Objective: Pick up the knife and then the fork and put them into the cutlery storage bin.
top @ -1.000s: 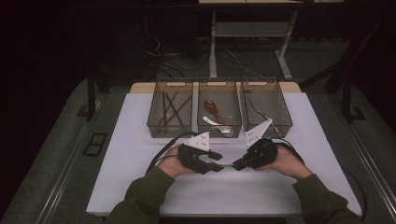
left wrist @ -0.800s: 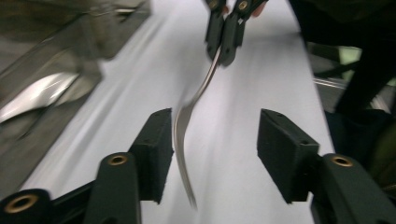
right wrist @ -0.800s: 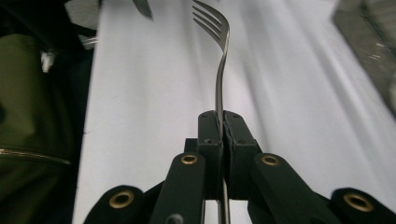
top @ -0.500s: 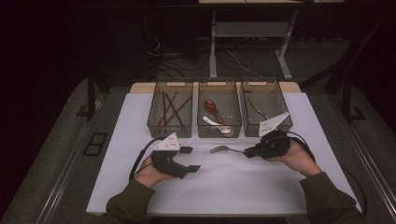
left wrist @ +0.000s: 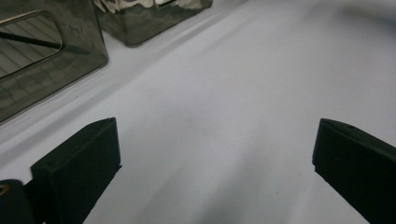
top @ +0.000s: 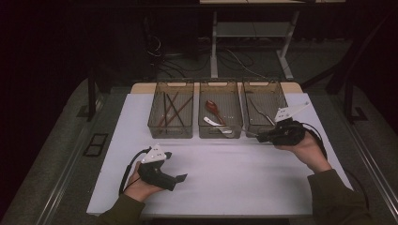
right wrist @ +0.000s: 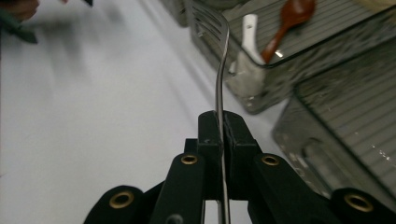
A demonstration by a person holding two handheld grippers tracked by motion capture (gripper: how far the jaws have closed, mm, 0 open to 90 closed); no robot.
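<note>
Gripping a metal fork (right wrist: 222,60) edge-on, right tongs (right wrist: 219,122) hover by the middle bin (top: 220,116); left tongs (left wrist: 210,154), having just been opening, stand wide and empty over the white worktop (top: 234,173).

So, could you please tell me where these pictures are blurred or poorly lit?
High view: dim, background nearly black, white table mat evenly lit. Left gripper view: smoky translucent plastic bins soft and smeared. Right gripper view: thin silver metal fork sharp, far sleeve blurred.
</note>
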